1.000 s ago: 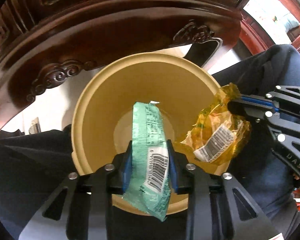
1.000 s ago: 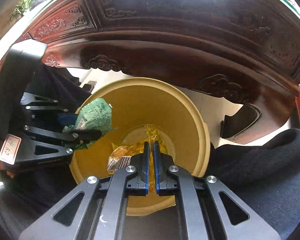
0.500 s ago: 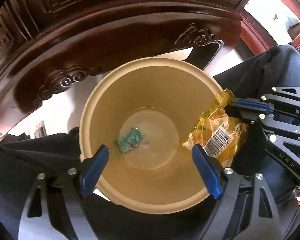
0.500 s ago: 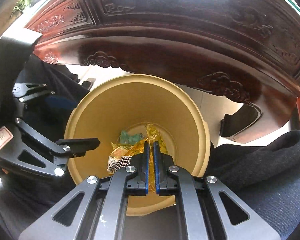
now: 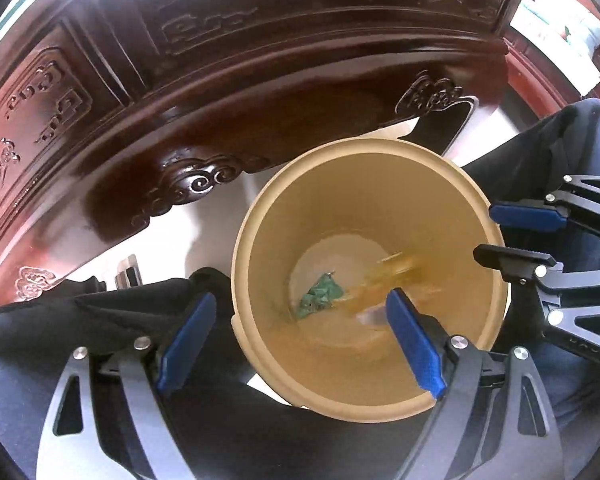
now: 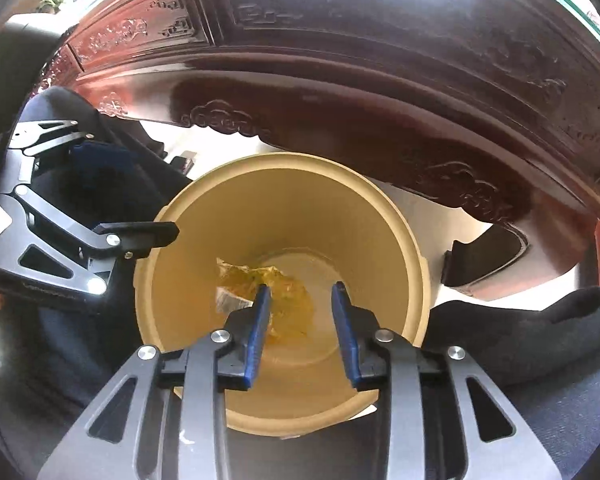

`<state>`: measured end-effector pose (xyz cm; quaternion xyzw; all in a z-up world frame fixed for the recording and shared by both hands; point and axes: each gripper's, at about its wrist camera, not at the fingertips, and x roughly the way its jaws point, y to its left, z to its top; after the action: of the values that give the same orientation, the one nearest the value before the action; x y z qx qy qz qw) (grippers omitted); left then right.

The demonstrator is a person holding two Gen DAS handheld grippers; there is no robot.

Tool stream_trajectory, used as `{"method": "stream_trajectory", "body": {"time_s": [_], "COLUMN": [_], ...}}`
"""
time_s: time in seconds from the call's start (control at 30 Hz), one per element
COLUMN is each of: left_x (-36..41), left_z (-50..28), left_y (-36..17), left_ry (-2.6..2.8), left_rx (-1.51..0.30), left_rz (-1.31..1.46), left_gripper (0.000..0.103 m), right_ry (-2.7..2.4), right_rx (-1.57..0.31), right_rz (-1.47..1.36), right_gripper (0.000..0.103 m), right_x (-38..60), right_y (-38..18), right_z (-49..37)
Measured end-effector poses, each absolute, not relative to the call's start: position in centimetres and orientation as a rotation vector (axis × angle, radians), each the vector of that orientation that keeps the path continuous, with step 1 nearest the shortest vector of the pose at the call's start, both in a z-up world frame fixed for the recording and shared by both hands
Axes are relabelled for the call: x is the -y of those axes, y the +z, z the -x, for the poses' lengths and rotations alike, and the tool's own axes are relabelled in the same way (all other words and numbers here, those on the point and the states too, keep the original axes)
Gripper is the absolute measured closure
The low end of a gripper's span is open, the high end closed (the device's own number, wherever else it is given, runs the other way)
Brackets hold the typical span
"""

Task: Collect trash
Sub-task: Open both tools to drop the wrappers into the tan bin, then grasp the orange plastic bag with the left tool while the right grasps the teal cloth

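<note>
Nearest the lens in the left wrist view, the left claw (image 5: 300,336) is seen spread wide, blue pads (image 5: 188,342) well apart, nothing gripped between them. One pad sits over dark trousers (image 5: 40,340), the other over the near rim of the tan bin (image 5: 380,410).

Over in the right wrist view, the right claw (image 6: 302,328) is caught with its jaws opening, and nothing is pressed by the pads (image 6: 258,332); the yellow wrapper (image 6: 276,292) is seen below the gap, down inside the bin (image 6: 284,424), apart from the claw.

Further in, the bin's floor is reached: a crumpled green wrapper (image 5: 320,294) is lying there, with the yellow wrapper (image 5: 392,276) just beside it, blurred in the left view. Whether the yellow one is already resting on the floor cannot be told.

At the bin's right edge the right claw (image 5: 516,236) is visible from the side, parted.

Beyond the bin, pale floor (image 5: 204,236) is glimpsed, and behind it the dark carved wooden furniture (image 5: 260,80) is arched across the top.
</note>
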<state>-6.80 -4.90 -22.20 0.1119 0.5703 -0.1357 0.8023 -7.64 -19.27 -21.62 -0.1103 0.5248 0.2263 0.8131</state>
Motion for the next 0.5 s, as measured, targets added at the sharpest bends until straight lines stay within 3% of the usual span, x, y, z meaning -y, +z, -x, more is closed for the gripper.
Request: {"method": "stream_trajectory", "body": {"time_s": [0.5], "left_x": [4.4], "left_z": [6.6], "left_y": [-20.3], "left_ry": [-0.275], "left_rx": [-1.162], "left_rz": [-0.185], "left_gripper": [0.017], "right_ry": [0.488], "right_rx": [-1.029], "right_rz": [0.19], "right_gripper": [0.071], "right_x": [20.2], "right_y": [-18.6], "right_z": [8.0]}}
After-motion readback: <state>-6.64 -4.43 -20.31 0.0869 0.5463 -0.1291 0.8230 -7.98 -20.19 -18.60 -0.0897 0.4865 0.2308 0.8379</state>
